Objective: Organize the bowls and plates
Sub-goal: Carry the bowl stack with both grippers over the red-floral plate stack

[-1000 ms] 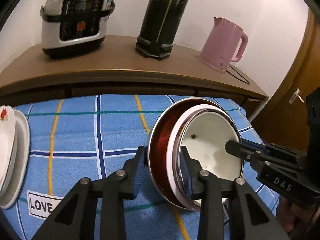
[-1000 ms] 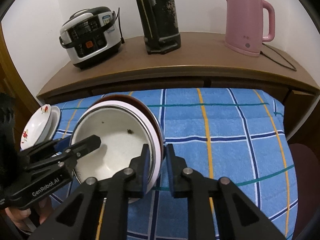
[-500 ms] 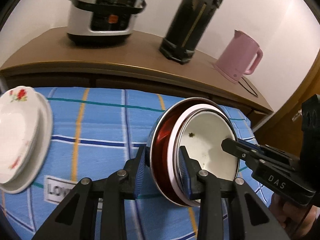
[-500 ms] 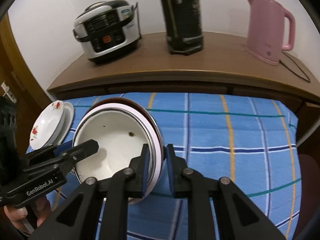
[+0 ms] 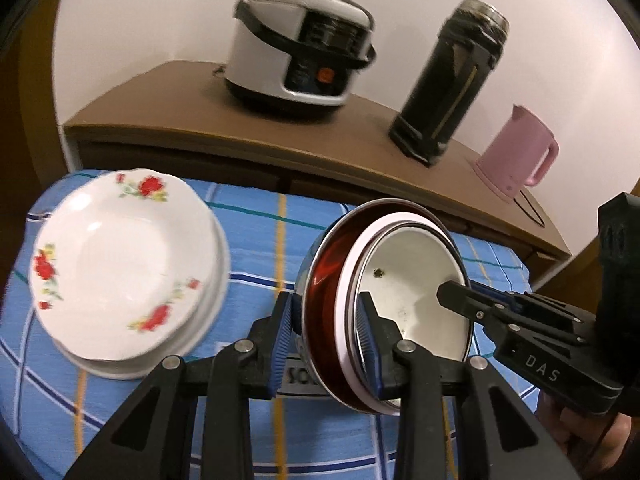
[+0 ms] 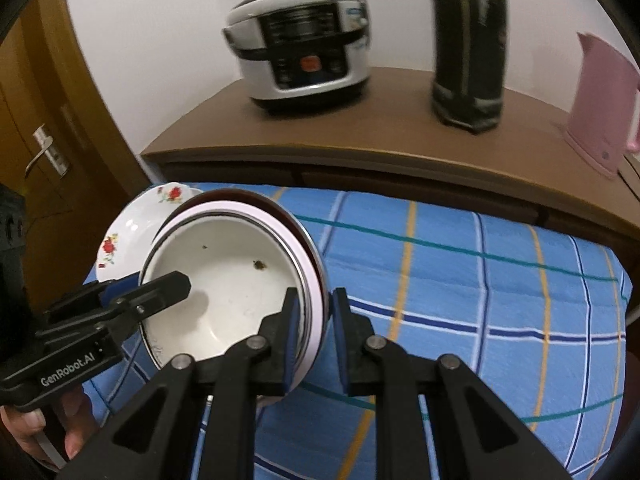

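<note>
Left wrist view: the left hand-held gripper [image 5: 326, 332] clamps the rim of the stacked bowls [image 5: 416, 292], held tilted above the blue checked surface [image 5: 260, 240], with the flowered plates [image 5: 120, 264] at nine o'clock. Right wrist view: the right hand-held gripper [image 6: 314, 334] pinches the opposite rim of the stacked bowls [image 6: 224, 276], the flowered plates [image 6: 132, 224] at ten o'clock.

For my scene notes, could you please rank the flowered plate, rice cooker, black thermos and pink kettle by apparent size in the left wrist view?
1. Flowered plate, though it is nearest the camera.
2. Rice cooker.
3. Black thermos.
4. Pink kettle, farthest off, so its true rank is unsure.
</note>
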A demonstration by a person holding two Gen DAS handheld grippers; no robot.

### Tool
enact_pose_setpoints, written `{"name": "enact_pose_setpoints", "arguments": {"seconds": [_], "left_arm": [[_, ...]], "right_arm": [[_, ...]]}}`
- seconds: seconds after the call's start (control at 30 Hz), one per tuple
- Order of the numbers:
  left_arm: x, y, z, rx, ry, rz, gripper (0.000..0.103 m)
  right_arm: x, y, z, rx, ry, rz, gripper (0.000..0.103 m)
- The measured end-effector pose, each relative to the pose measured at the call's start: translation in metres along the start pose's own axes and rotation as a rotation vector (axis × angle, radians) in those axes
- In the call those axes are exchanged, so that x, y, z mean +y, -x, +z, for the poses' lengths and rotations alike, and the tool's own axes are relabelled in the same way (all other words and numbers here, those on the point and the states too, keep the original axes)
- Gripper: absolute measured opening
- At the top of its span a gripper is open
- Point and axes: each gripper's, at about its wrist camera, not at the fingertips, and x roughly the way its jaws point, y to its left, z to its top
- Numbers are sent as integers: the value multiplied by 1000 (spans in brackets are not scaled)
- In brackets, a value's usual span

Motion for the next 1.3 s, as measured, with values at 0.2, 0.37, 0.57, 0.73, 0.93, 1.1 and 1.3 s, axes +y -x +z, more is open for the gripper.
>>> {"name": "enact_pose_setpoints", "arguments": {"seconds": [0.2,0.37,0.57,0.73,0.93,1.1,1.3], "left_arm": [[23,18,7,-31,25,25,34],[38,31,11,-55,38,50,34],[58,42,13,-77,54,79,34],[72,45,15,-85,68,93,34],[86,48,17,-88,83,113,34],[99,52,19,-87,93,138,34],[116,53,22,-72,109,168,34]], "right_arm": [[30,-1,15,-13,41,19,17],[53,-6,27,-22,68,39,17],[76,-13,35,-21,97,58,17],[89,-21,41,-12,123,57,17],[104,-28,49,-7,147,61,17],[121,-37,53,3,166,78,17],[138,-50,57,36,199,96,17]]}}
